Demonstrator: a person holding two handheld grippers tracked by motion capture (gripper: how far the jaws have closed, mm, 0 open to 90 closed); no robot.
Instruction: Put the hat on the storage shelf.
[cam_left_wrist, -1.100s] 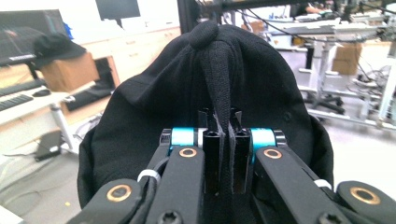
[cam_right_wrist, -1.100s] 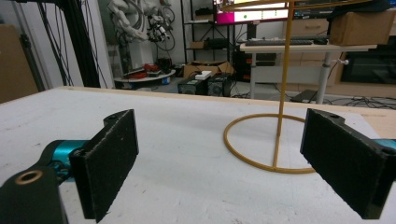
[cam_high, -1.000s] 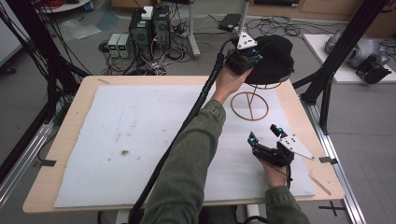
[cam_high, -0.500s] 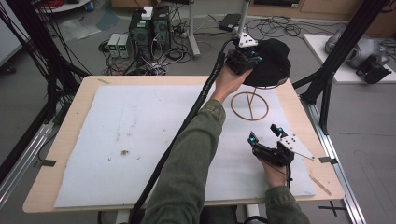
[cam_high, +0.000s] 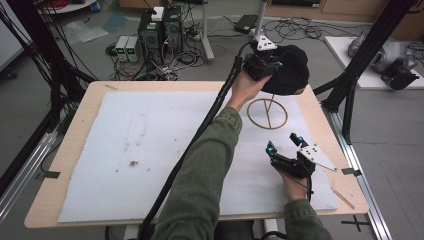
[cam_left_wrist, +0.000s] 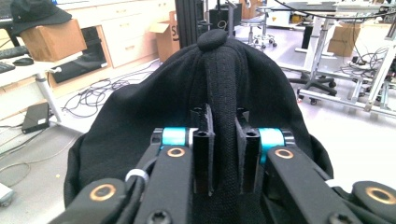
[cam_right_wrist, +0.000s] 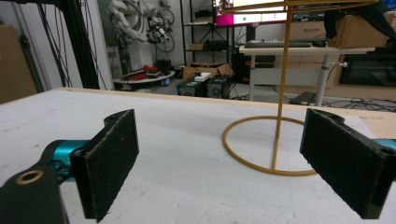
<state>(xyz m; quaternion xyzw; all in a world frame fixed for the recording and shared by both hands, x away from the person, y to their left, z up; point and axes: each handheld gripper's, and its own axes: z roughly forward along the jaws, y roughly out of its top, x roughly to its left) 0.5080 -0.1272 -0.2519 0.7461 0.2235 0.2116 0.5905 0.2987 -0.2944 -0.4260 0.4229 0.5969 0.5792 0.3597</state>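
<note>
Black cap (cam_left_wrist: 205, 93) is pinched at a fold of crown fabric between the left gripper (cam_high: 263, 59) fingers, held up off the counter (cam_high: 90, 95) at its far right edge, just beyond and above the gold wire stand (cam_high: 267, 113). In the left gripper view the fabric ridge runs straight up from between the fingers to the top button, so the hold looks centred. My read: the step is getting the cap onto the stand. To do it well, line the crown up over the stand's top ring, which sits high in the right gripper view, lower straight down, and let go only once the fabric bears on the ring; a pinch this narrow may let the cap swing, so go slow. Right gripper (cam_high: 287, 159) rests low on the white mat (cam_high: 150, 145), fingers spread wide and holding nothing, stand base ahead between them and a bit right. It could steady the stand's upright if the thing tips.
</note>
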